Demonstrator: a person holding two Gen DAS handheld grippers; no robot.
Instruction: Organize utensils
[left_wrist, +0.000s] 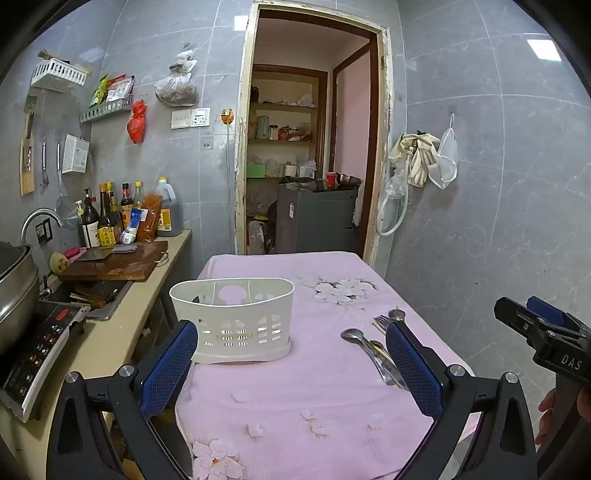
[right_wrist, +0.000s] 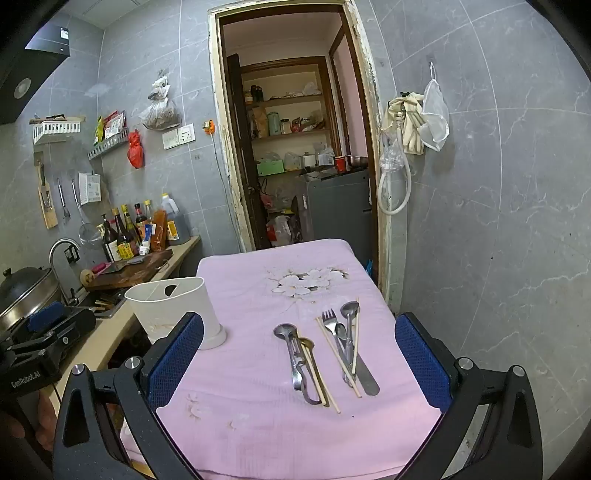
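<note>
- Your left gripper is hanging over the near end of the table with its blue fingers spread wide, nothing between them but the pink floral cloth.
- Same story for your right gripper: jaws fully apart, holding nothing, tilted down a bit toward the tabletop.
- The white utensil caddy stands upright on the left side of the cloth, near the edge next to the counter. From the left wrist view it sits just past your left finger.
- The utensils are all loose on the cloth, to the right of the caddy and well apart from it.
- One bunch: a spoon lying with a chopstick and some other metal piece.
- Second bunch just to its right: a fork, another spoon and more chopsticks, crossed over each other.
</note>
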